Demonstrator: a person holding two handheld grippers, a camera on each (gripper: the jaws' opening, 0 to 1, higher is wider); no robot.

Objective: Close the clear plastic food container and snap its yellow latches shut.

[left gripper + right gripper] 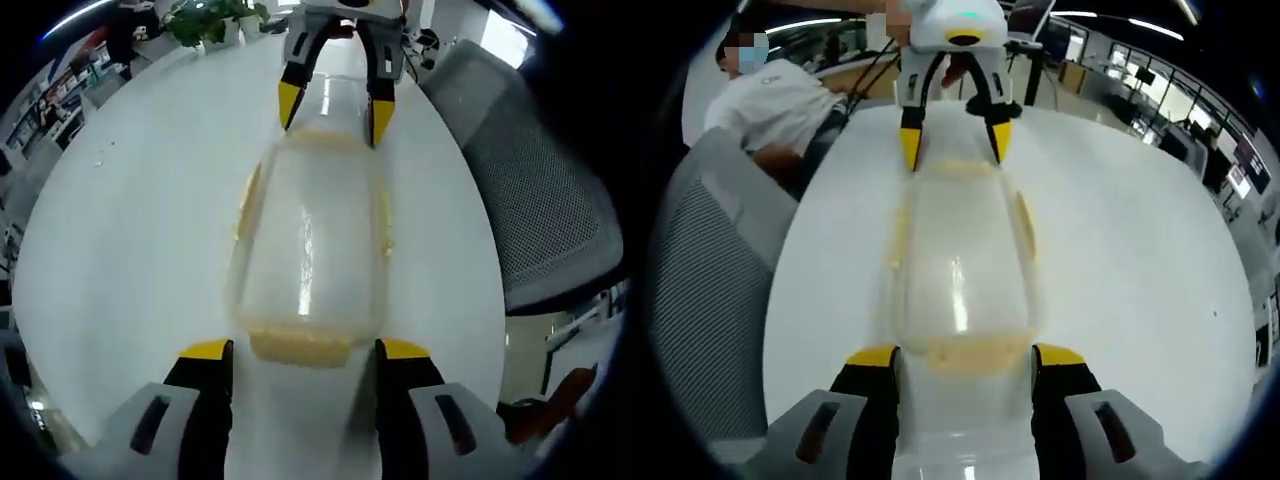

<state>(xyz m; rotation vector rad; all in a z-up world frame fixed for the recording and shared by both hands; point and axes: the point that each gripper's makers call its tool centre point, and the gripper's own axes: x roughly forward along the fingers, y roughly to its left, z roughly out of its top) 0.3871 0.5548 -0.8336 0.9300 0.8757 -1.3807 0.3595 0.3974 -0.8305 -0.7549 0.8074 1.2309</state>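
Note:
The clear plastic food container [310, 240] lies lengthwise on the white table [130, 230] with its lid on. Pale yellow latches [300, 345] show at its ends and along its sides; they are too blurred to tell whether they are snapped. My left gripper [305, 350] is open, its yellow-tipped jaws straddling one end of the container. My right gripper [967, 357] is open too, straddling the opposite end of the container [960, 270]. Each gripper faces the other: the right gripper [335, 108] stands at the far end in the left gripper view, and the left gripper [954, 142] does so in the right gripper view.
A grey mesh office chair [540, 200] stands close to the table's edge, also seen as the chair [710, 270] in the right gripper view. A person in a white shirt [770, 85] is behind it. A green plant [205, 20] sits at the table's far side.

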